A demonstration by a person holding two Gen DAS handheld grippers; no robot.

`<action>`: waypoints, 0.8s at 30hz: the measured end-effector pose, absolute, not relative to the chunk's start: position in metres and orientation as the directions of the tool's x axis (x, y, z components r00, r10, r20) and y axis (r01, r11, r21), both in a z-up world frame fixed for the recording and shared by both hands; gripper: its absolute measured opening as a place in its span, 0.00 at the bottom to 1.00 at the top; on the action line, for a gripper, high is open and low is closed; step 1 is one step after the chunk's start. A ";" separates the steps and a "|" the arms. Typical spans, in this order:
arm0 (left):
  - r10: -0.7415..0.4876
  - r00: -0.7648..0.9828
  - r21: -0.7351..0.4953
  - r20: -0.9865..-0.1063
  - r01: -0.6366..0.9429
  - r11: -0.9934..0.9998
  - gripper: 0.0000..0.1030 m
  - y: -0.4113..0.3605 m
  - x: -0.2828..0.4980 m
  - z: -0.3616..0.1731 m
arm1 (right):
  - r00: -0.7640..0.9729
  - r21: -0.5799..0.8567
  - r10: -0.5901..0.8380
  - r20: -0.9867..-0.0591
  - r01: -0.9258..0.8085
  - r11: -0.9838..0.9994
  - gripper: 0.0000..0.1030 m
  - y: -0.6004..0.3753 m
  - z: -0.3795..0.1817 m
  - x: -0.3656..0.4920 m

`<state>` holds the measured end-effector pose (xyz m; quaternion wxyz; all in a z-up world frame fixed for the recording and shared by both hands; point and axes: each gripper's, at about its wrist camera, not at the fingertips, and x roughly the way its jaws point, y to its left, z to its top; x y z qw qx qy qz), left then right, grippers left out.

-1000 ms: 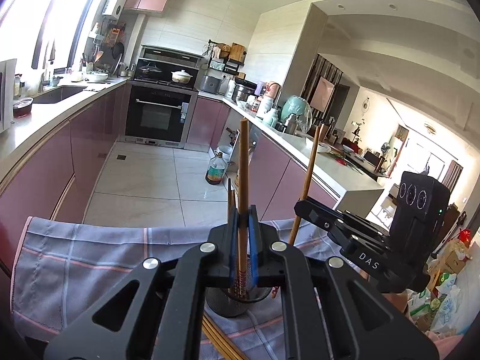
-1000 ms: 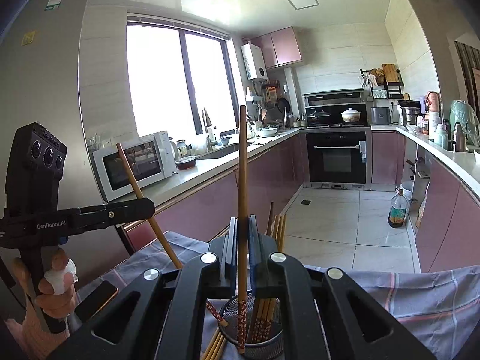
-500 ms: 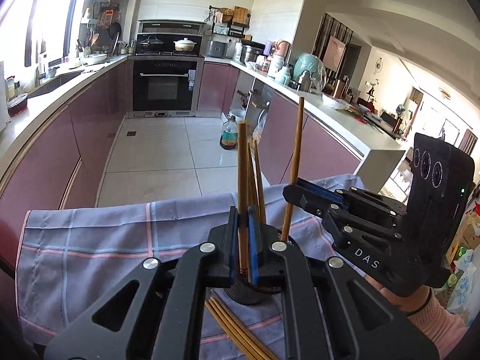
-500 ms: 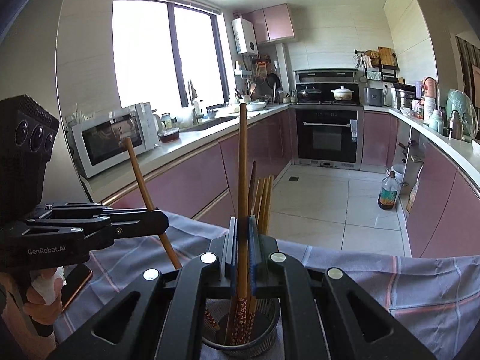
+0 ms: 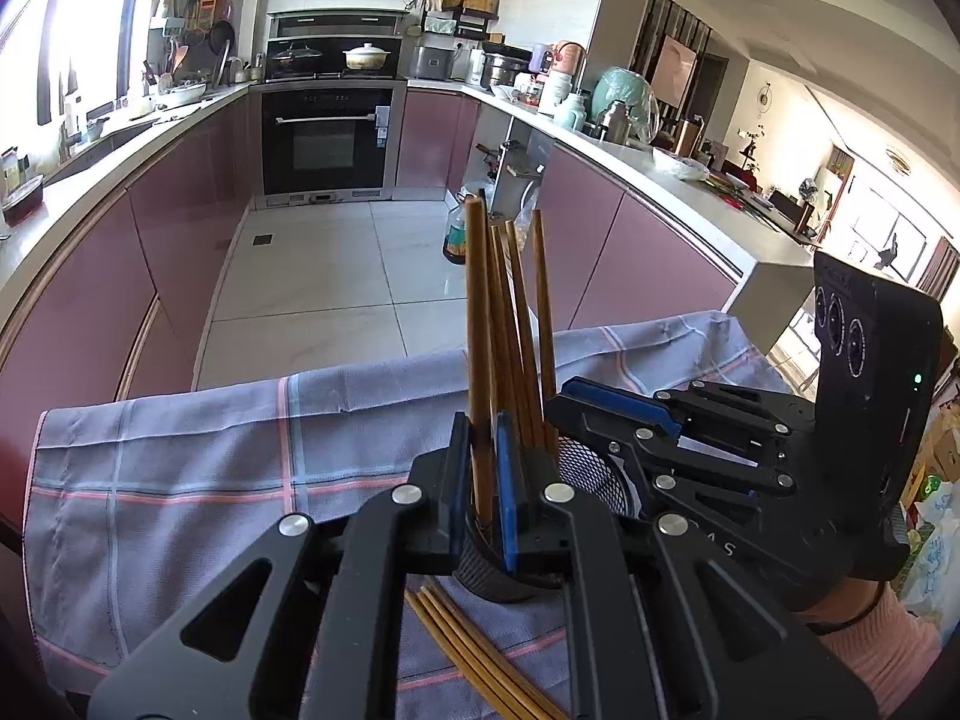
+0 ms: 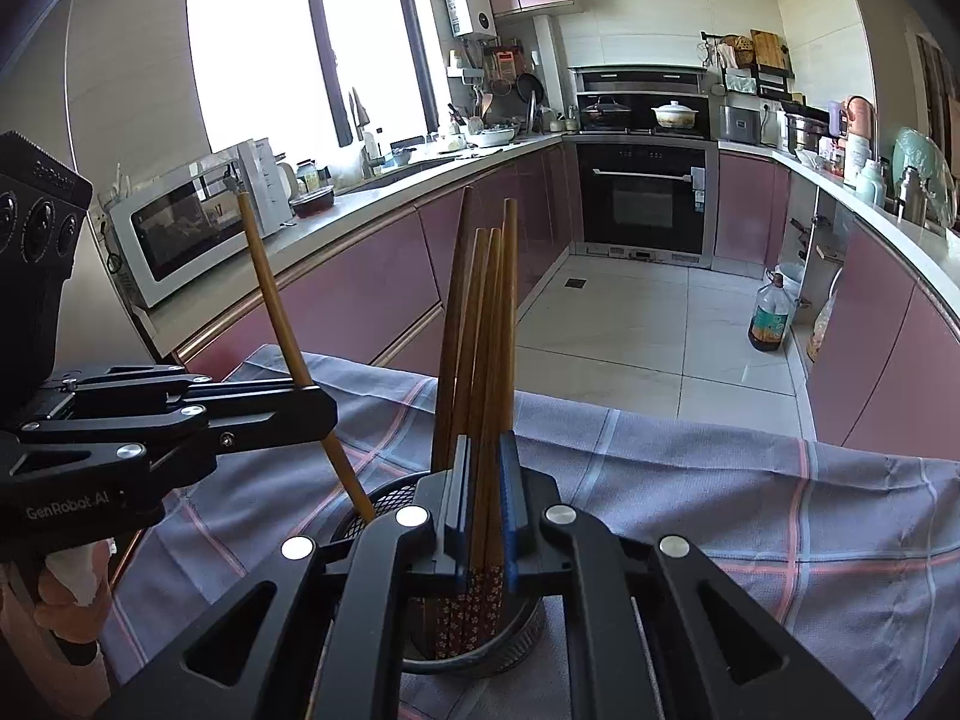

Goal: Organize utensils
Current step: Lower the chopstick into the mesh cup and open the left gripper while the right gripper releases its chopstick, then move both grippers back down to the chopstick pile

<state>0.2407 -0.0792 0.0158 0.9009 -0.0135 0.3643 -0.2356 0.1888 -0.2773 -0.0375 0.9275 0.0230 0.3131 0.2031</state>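
Both grippers are clamping a chopstick each, left gripper and right gripper, jaws nearly closed, lower ends dipping inside the mesh holder on the checked cloth.

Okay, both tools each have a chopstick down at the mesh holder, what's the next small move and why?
Probably open both and let go. The left tool is shut on a chopstick whose lower end is already inside the mesh holder. The right tool grips its chopstick, tip down in the holder among the others. Then lift clear; more chopsticks lie on the cloth.
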 end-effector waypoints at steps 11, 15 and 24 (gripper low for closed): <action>-0.420 0.649 -0.214 -0.634 0.375 0.902 0.14 -0.065 0.227 0.000 | 0.734 0.191 0.409 -0.543 -0.366 0.911 0.17 -0.284 -0.036 0.171; -0.391 0.692 -0.204 -0.608 0.339 0.918 0.24 -0.052 0.210 -0.002 | 0.741 0.184 0.429 -0.517 -0.393 0.901 0.18 -0.283 -0.032 0.155; -0.314 0.720 -0.171 -0.619 0.267 0.948 0.35 -0.021 0.166 -0.031 | 0.677 0.151 0.517 -0.524 -0.523 0.839 0.28 -0.265 -0.037 0.105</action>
